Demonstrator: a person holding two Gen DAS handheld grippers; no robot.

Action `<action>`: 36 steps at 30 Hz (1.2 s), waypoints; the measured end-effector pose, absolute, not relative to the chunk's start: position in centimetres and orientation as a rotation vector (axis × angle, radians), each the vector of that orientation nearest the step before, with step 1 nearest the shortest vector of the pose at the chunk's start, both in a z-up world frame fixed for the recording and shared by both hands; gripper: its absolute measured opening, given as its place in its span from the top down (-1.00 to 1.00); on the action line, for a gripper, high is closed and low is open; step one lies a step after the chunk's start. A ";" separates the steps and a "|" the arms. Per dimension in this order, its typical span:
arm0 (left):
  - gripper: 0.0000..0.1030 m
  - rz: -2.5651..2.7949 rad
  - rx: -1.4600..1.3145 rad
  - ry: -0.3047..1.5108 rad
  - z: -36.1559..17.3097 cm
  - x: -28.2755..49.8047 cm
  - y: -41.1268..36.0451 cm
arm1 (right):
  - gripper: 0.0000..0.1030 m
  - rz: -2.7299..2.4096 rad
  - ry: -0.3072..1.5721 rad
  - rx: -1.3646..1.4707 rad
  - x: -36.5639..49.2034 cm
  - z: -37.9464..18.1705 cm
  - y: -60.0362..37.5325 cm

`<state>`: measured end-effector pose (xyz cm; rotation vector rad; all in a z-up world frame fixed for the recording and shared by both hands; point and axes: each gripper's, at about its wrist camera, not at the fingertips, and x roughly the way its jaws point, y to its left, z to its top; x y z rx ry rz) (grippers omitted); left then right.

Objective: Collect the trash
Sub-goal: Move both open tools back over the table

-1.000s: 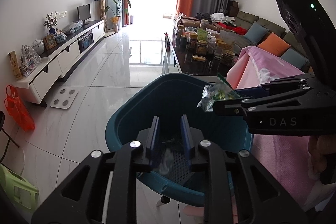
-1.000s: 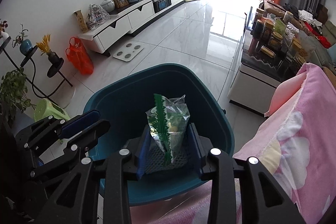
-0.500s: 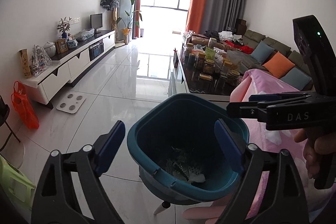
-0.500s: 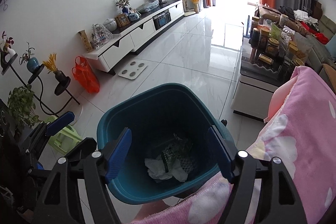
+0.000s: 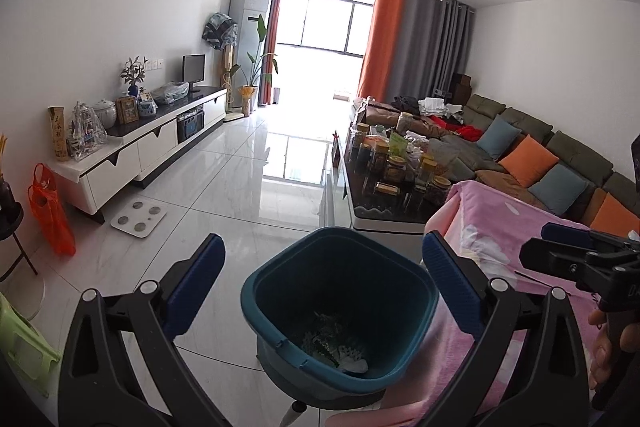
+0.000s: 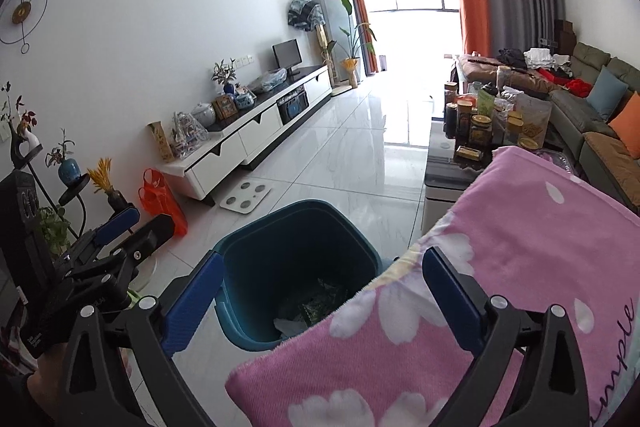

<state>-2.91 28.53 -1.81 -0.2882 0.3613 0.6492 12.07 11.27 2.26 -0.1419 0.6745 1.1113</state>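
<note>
I had my left gripper (image 5: 324, 291) spread wide, its ribbed blue pads (image 5: 196, 287) bare; the jaws had just been opening, nothing between them. Below and ahead of it stood the teal, square-mouthed plastic bin (image 5: 420, 307) with crumpled green-and-white wrappers (image 5: 340, 343) at its bottom. My right gripper (image 6: 320, 303) was equally spread and empty, jaws just opened too, hanging over the fuzzy pink flowered blanket (image 6: 520, 227), the bin ahead and to its left.
</note>
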 end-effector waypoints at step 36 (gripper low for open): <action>-0.89 0.003 -0.087 0.304 1.4 5.8 3.5 | -0.86 0.496 0.463 0.069 7.0 1.6 -19.3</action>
